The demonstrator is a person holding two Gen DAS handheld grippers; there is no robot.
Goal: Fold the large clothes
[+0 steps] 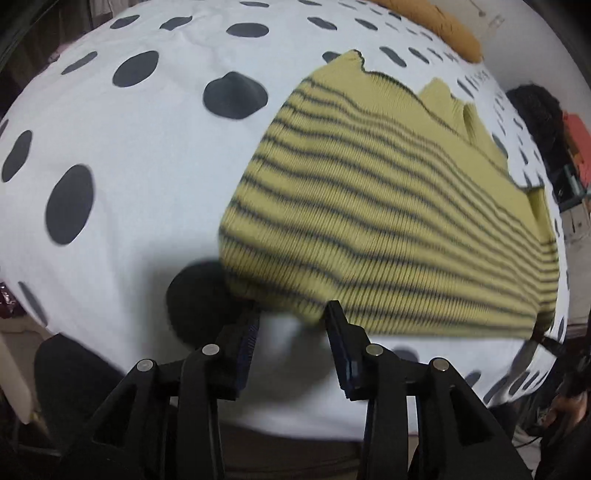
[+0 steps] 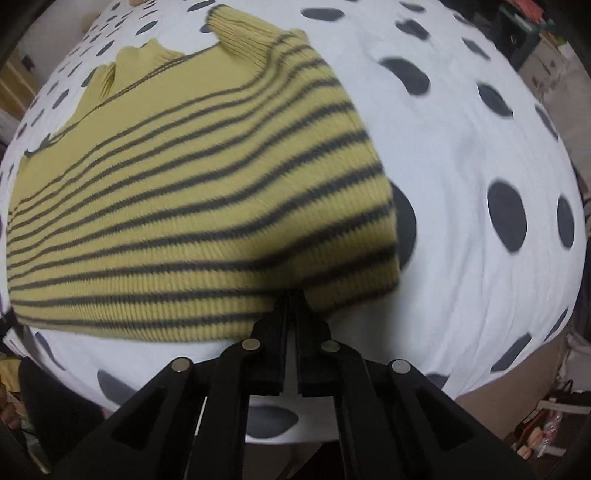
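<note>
A yellow knit sweater [image 1: 388, 206] with thin dark stripes lies folded on a white bed sheet [image 1: 129, 184] printed with dark dots. My left gripper [image 1: 294, 310] is open at the sweater's near left corner. The hem hangs just past its fingertips and the pads do not press on it. In the right wrist view the sweater [image 2: 192, 199] fills the left half over the dotted sheet [image 2: 461, 184]. There my right gripper [image 2: 294, 295] is shut on the sweater's near edge close to its right corner. The ribbed collar and cuffs show at the far end.
An orange cushion [image 1: 443, 22] lies at the far end of the bed. Red and dark clutter [image 1: 576, 140] stands beyond the bed's right side. Bags and small items [image 2: 546, 424] sit on the floor at the lower right. The bed's front edge runs just under both grippers.
</note>
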